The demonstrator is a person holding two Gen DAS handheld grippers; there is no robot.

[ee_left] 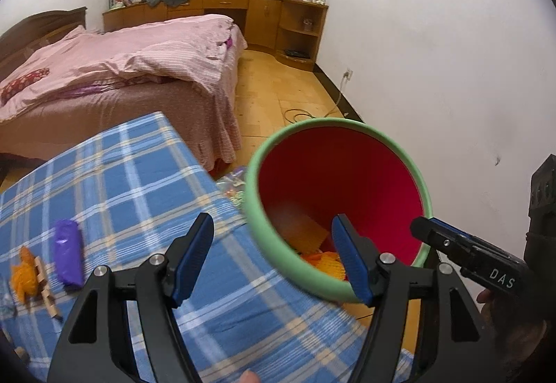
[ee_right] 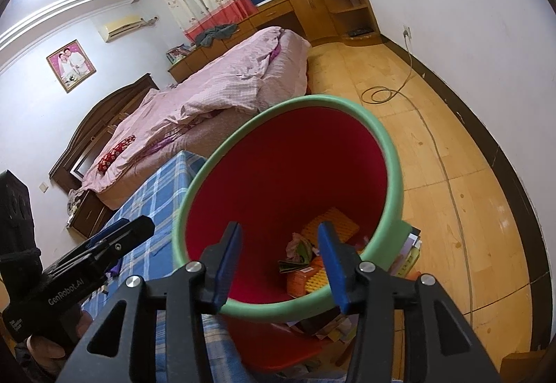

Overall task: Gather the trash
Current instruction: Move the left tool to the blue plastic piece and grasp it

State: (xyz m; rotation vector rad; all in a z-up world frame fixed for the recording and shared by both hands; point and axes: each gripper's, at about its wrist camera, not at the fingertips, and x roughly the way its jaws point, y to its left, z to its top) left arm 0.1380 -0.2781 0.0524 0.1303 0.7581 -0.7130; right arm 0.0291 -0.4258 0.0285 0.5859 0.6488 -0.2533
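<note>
A bin [ee_left: 333, 123] with a red inside and a green rim stands just past the edge of the blue checked table [ee_left: 139, 188]. In the bin [ee_right: 278, 157] lie a crumpled wrapper [ee_right: 298, 246], an orange pack [ee_right: 303, 280] and a yellow grid piece [ee_right: 330, 225]. On the table's left lie a purple wrapper [ee_left: 67, 252], an orange piece [ee_left: 23, 275] and wooden sticks [ee_left: 47, 294]. My left gripper [ee_left: 272, 222] is open and empty, straddling the table edge and the bin's near rim. My right gripper [ee_right: 279, 230] is open above the bin's mouth, with nothing between its pads.
A bed [ee_left: 114, 56] with pink bedding fills the far left, and wooden cabinets [ee_left: 264, 18] line the back wall. A cable [ee_right: 382, 92] lies coiled on the wooden floor. Papers and books [ee_right: 408, 254] are stacked beside the bin's base.
</note>
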